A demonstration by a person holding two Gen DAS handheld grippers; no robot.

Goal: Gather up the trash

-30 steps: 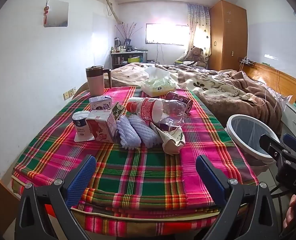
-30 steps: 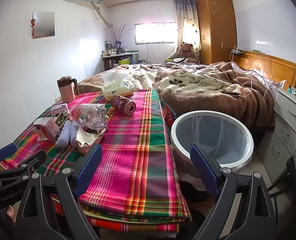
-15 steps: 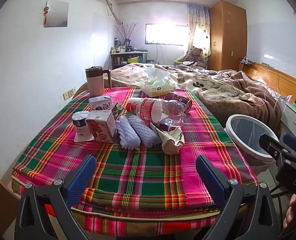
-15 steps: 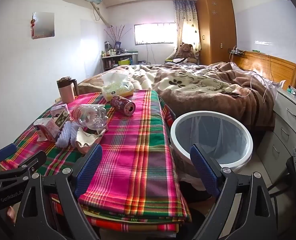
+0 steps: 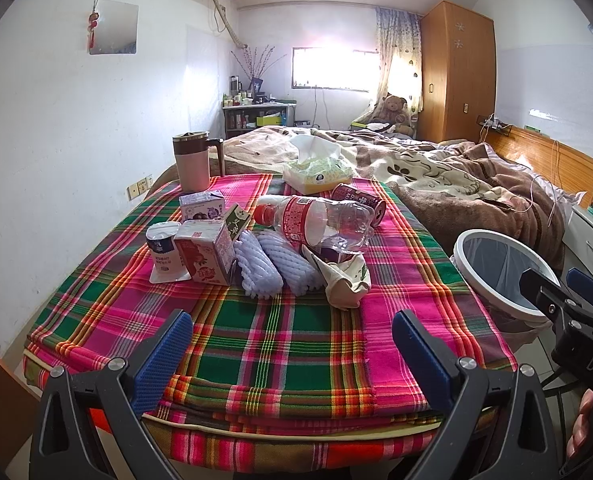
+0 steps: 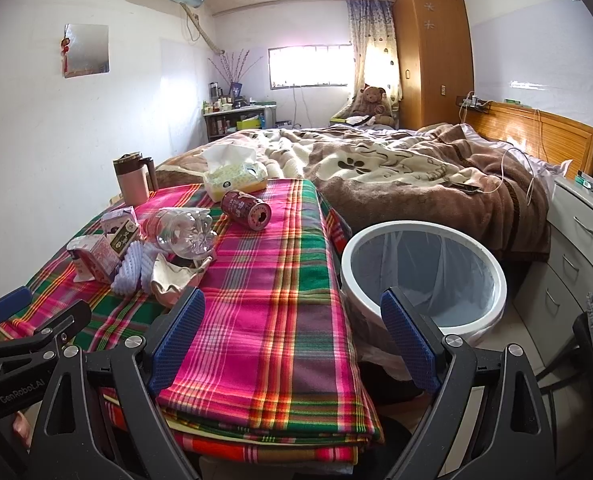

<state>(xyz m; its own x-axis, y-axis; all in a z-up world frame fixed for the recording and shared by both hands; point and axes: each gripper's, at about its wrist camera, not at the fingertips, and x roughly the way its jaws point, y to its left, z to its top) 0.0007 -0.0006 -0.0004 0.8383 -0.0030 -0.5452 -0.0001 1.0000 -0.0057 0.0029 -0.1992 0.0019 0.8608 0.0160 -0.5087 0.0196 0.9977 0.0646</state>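
On the surface (image 5: pixel 280 336) the trash lies in a cluster toward the left and far side: a cup (image 5: pixel 163 249) at the left, a carton (image 5: pixel 205 251) just beside it, two foam sleeves (image 5: pixel 272 266) to the right of the carton, and a crumpled wrapper (image 5: pixel 344 280) right of those. Behind them lies a bottle (image 5: pixel 316 220) on its side, with a can (image 5: pixel 358 203) behind it. A tissue box (image 5: pixel 316 172) and a mug (image 5: pixel 192 166) stand at the far edge. The bin (image 6: pixel 424 276) stands on the floor right of the surface, before the bed (image 6: pixel 396 176).
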